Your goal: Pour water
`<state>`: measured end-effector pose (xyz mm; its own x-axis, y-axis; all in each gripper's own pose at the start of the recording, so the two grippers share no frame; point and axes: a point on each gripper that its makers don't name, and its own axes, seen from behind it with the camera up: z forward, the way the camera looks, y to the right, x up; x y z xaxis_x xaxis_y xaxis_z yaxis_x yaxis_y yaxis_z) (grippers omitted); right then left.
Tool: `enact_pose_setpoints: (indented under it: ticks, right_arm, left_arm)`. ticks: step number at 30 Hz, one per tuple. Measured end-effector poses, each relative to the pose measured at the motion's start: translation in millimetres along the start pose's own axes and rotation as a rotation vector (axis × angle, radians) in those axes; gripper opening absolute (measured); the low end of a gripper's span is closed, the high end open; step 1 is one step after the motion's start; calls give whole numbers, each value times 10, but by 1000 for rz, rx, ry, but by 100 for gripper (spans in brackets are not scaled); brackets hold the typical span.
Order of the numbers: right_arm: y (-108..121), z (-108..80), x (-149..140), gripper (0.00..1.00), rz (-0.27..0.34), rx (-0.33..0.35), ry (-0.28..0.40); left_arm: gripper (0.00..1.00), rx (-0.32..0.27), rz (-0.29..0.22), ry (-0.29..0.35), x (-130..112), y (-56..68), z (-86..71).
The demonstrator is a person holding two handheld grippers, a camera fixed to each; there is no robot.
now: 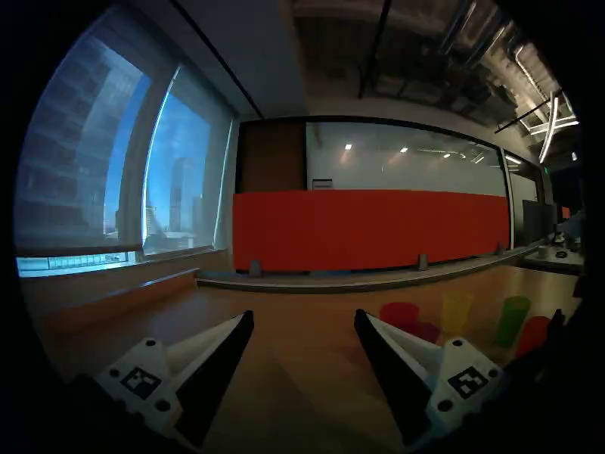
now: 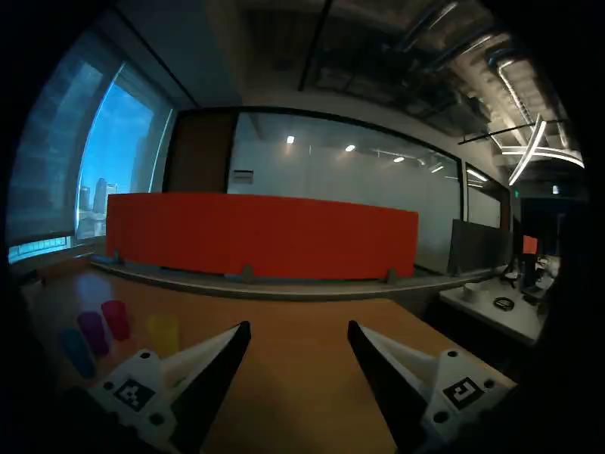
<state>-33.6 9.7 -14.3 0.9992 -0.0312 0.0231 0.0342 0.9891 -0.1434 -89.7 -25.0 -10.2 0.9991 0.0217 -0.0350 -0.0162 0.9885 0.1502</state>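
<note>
An office room, where a wooden counter runs up to a long orange-red partition with a glass wall behind it. Tall windows showing city towers under a blue sky lie to the left of both tools. Bright strip lights hang from the dark open ceiling, up and to the right.

In the left gripper view the left tool hangs just over the counter, its 2 fingers spread wide with nothing between them. Ahead and to its right, translucent cups stand on the wood: a red cup just past the right finger, a darker red cup beside it, then a yellow cup, a green cup and, farthest right, an orange-red cup partly cut by the dark edge.

In the right gripper view the right tool is likewise wide apart and grips nothing. Ahead and to its left stand 4 cups in a loose row: a blue cup, a purple cup, a pink cup and, nearest the left finger, a yellow cup. Off to the right a lower side desk carries small items too blurred to tell
</note>
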Motion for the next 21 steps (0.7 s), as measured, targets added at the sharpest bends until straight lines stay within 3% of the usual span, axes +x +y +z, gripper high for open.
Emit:
enact_pose_setpoints:
  ticks: [21]
  right_arm:
    - [60, -63, 25, 100, 19, 0, 9]
  left_arm:
    - [100, -10, -18, -30, -177, -10, -16]
